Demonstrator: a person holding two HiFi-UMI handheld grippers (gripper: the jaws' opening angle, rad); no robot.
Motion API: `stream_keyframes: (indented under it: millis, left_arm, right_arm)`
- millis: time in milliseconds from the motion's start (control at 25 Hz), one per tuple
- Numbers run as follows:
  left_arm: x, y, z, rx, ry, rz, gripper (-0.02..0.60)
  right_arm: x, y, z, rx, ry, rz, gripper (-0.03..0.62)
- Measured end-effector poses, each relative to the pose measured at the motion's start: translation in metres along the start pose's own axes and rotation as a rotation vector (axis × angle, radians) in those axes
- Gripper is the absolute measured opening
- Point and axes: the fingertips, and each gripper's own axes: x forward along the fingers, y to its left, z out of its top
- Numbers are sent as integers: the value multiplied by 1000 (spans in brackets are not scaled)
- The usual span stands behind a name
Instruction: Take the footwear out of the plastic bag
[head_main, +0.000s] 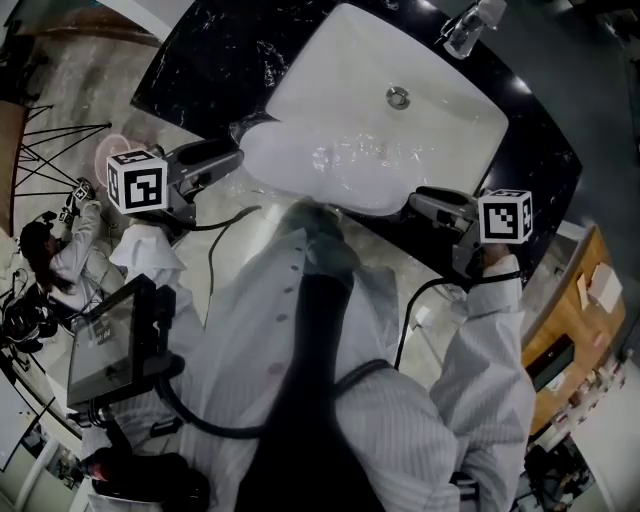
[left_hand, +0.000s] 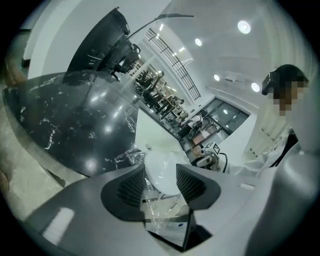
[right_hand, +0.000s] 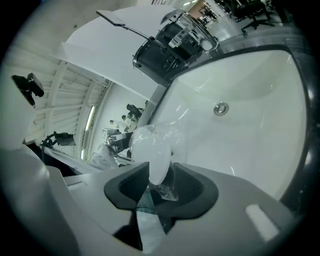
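Note:
A white piece of footwear in a clear plastic bag (head_main: 320, 165) lies across the near rim of the white sink (head_main: 450, 110). My left gripper (head_main: 235, 160) reaches the bag's left end; my right gripper (head_main: 415, 203) is at its right end. In the left gripper view the white footwear (left_hand: 162, 172) and crinkled plastic (left_hand: 160, 212) sit between the spread jaws of the left gripper (left_hand: 160, 182), and the pads do not press on them. In the right gripper view the footwear (right_hand: 152, 150) and a fold of plastic (right_hand: 167, 190) lie in the gap of the right gripper (right_hand: 161, 182), whose jaws also stand apart.
The sink is set in a black marble counter (head_main: 210, 60), with a drain (head_main: 398, 97) in the basin and a clear bottle (head_main: 470, 25) at its far rim. A grey device (head_main: 110, 345) hangs at my left side. A wooden shelf (head_main: 575, 320) stands to the right.

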Motion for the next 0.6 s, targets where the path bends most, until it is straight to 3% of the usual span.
stream_keyframes:
  millis: [360, 600]
  left_arm:
    - [8, 2, -14, 13, 151, 23, 190]
    - [16, -2, -17, 32, 194, 27, 178]
  right_arm:
    - [9, 4, -1, -15, 104, 78, 173]
    - [19, 9, -7, 10, 169, 135, 164]
